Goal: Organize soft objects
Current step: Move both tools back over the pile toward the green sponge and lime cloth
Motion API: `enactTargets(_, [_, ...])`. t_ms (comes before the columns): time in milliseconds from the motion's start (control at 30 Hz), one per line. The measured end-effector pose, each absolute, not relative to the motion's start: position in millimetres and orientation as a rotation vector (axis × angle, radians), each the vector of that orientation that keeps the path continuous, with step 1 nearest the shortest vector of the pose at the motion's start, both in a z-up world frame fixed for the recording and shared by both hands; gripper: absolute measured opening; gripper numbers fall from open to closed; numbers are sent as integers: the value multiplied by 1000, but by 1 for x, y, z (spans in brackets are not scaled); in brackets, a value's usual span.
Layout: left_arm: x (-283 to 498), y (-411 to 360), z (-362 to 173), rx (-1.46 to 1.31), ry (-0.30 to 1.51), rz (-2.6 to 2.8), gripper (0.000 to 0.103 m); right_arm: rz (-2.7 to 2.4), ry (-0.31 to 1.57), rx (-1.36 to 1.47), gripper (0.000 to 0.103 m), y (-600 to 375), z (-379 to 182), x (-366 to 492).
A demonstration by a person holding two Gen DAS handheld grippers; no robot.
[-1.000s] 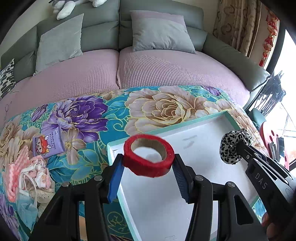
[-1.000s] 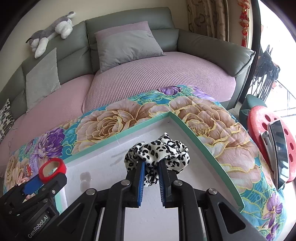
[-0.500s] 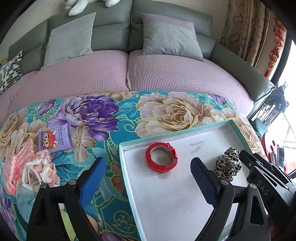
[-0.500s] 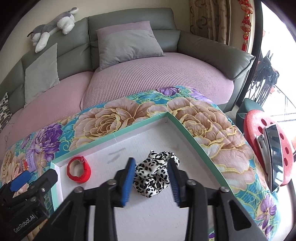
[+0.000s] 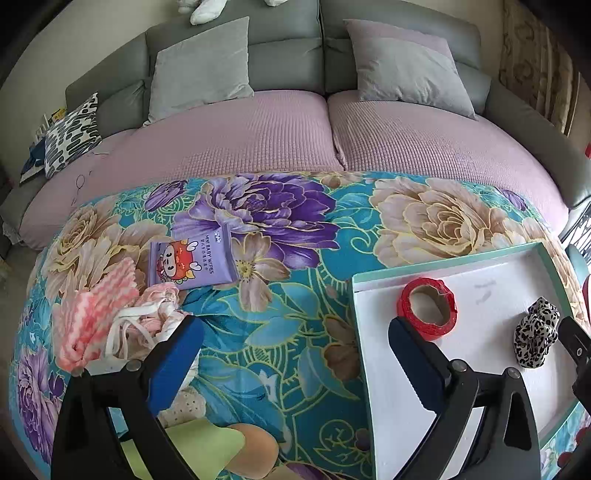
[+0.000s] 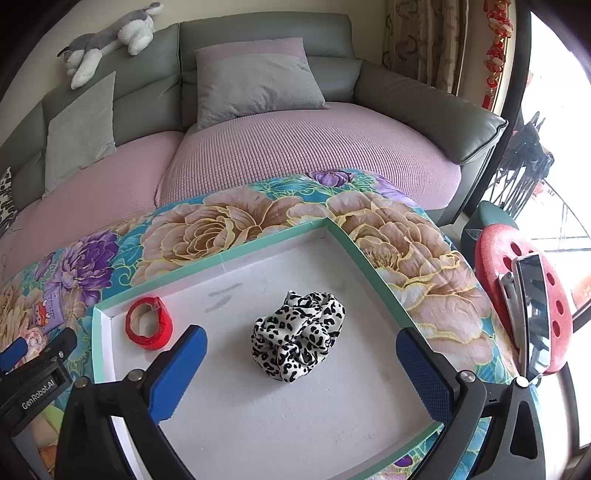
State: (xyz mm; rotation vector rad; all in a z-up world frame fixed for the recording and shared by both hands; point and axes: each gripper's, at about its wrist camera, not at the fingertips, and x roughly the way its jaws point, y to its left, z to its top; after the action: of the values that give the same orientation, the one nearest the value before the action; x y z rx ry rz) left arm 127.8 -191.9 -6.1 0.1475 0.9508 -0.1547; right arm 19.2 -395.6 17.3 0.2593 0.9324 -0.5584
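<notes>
Both grippers hang over a floral blanket (image 5: 280, 332) spread in front of a grey sofa (image 6: 258, 33), and both are letting go. The left gripper (image 5: 295, 350) has its jaws opening, wide apart with nothing between them; its right finger sits just in front of the red tape roll (image 5: 426, 308), which lies flat near the left corner of the shallow white tray (image 6: 258, 406) (mint-green rim). The right gripper (image 6: 301, 360) is also opening, blue pads well clear of the leopard-print scrunchie (image 6: 297, 334), which rests on the tray floor between them, untouched.

Left of the tray, on the blanket, a small heap of soft things waits: a pink-and-white knit piece (image 5: 92, 317), a tangle of pale straps (image 5: 147, 317) that may be face masks, though the view there is too crowded to be sure, and a purple pack of baby wipes (image 5: 192, 262) just beyond them. A plush toy (image 6: 107, 37) lies along the sofa back.
</notes>
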Motion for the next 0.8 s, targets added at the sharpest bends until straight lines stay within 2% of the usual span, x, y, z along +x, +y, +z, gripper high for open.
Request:
enactTargets(467, [112, -164, 13, 126, 938, -132, 100, -493, 954, 232, 103, -367, 24, 2])
enactTargets(800, [73, -110, 28, 79, 911, -101, 100, -400, 942, 225, 103, -320, 27, -20])
